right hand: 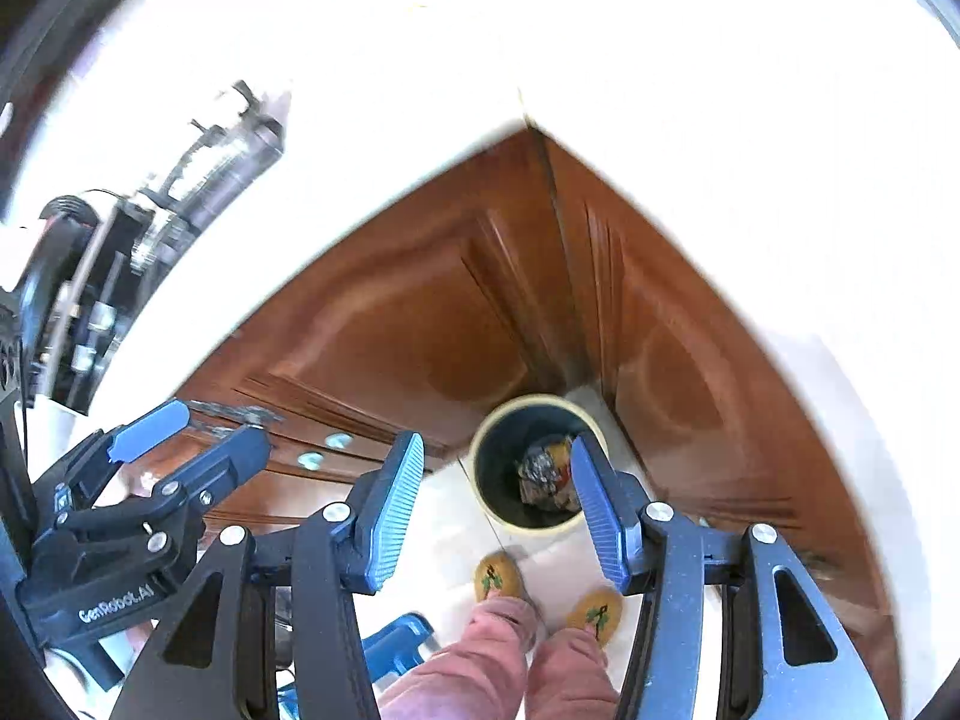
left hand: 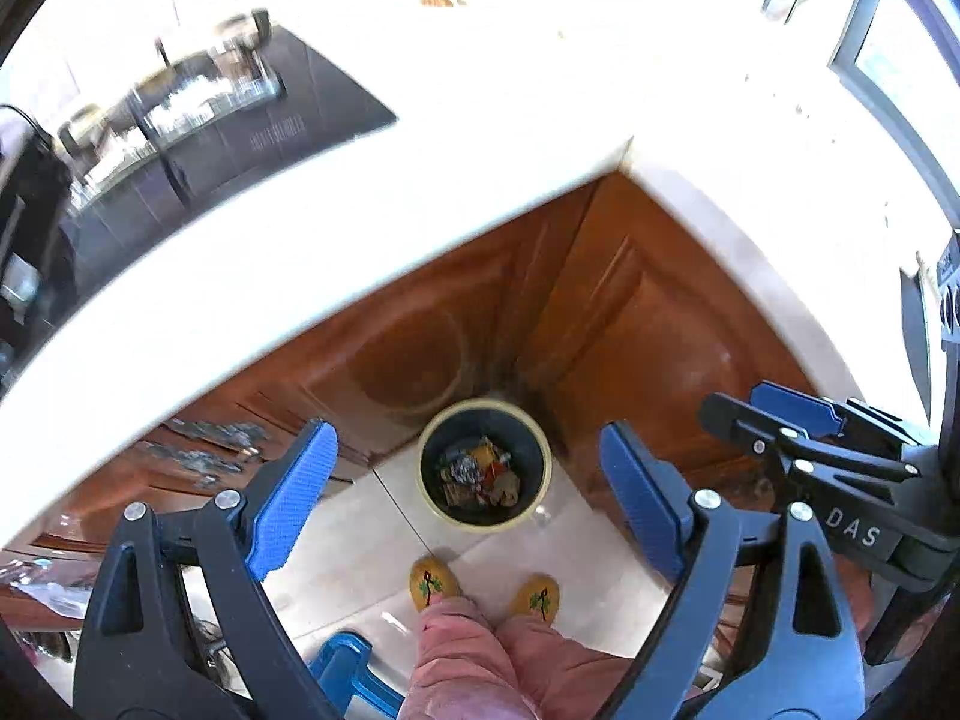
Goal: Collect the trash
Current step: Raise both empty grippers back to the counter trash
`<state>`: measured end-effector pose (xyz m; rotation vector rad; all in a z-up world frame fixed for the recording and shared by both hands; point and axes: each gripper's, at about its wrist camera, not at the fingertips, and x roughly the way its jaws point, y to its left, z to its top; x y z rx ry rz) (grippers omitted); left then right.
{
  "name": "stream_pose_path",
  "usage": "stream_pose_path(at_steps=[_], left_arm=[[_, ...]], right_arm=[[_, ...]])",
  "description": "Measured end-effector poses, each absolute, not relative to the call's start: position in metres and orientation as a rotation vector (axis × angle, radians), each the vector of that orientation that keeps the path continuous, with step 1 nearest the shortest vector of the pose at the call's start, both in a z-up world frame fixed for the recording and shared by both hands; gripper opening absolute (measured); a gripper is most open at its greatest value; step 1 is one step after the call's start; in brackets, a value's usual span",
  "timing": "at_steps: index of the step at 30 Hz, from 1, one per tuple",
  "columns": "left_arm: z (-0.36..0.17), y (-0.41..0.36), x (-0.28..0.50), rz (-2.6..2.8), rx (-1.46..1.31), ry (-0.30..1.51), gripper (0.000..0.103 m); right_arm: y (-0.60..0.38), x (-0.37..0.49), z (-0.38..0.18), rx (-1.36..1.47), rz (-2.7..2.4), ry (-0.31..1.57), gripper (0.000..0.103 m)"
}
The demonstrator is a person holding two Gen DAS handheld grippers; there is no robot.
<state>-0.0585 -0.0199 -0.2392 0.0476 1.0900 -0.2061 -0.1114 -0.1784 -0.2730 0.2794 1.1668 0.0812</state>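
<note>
A white table [left hand: 252, 276] corner overhangs brown wooden cabinet doors [right hand: 420, 324]; yellow slippers [left hand: 432, 582] stand on pale floor tiles [left hand: 354, 546].

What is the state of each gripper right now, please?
Left gripper: jaws open, holding nothing.
Right gripper: jaws open, holding nothing; the trash bin sits far below on the floor.

Straight below the left gripper [left hand: 468, 504] the trash bin [left hand: 483, 467] stands open, its mouth unobstructed (wrappers lie at the bottom); the white countertop [left hand: 300, 252] and wooden cabinet doors [left hand: 630, 312] wall off everything beyond
</note>
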Motion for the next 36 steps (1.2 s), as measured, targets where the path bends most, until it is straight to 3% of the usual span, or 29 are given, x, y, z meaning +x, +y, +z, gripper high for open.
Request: stream_pose_path(at_steps=[10, 19, 26, 31, 36], left_arm=[[-0.133, -0.022, -0.058, -0.181, 0.055, 0.972, 0.088], [-0.061, -0.025, -0.018, -0.18, 0.119, 0.885, 0.088], [-0.005, -0.013, 0.078, -0.229, 0.158, 0.838, 0.088], [0.025, 0.006, 0.189, -0.265, 0.194, 0.824, 0.088], [0.024, 0.019, 0.316, -0.321, 0.241, 0.863, 0.088]], right_arm=[[-0.189, -0.11, -0.141, 0.25, 0.14, 0.998, 0.053], [-0.203, -0.069, -0.058, 0.185, 0.145, 0.879, 0.061], [-0.187, 0.015, -0.007, 0.098, 0.131, 0.825, 0.061], [-0.168, 0.107, 0.029, 0.09, 0.091, 0.824, 0.062], [-0.161, 0.216, 0.04, 0.146, 0.039, 0.833, 0.069]])
